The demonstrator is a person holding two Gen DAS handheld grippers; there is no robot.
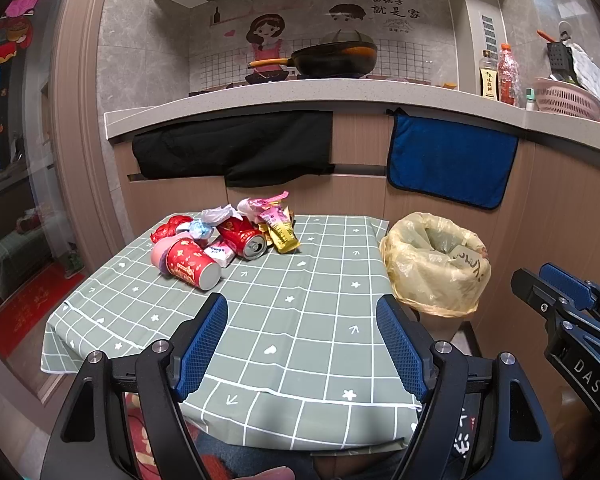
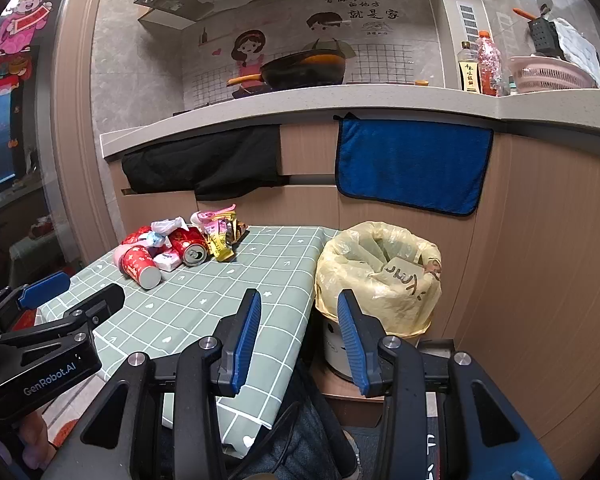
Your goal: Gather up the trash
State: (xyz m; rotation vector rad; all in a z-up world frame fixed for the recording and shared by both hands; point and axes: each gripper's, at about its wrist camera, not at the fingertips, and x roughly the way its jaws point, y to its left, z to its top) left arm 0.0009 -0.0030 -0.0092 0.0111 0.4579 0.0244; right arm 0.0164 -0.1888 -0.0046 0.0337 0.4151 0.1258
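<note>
Left gripper (image 1: 302,344) spread, empty, tilted down over table (image 1: 300,360); right gripper (image 2: 298,336) likewise, beside bin (image 2: 380,276).

The surface (image 1: 300,320) wears a sage-green cloth gridded in white with small hearts, stars and arrows. At upper left, a red can (image 1: 242,236) and a red gold-patterned cup (image 1: 192,266). The bin liner (image 1: 432,264) is pale yellow.
</note>
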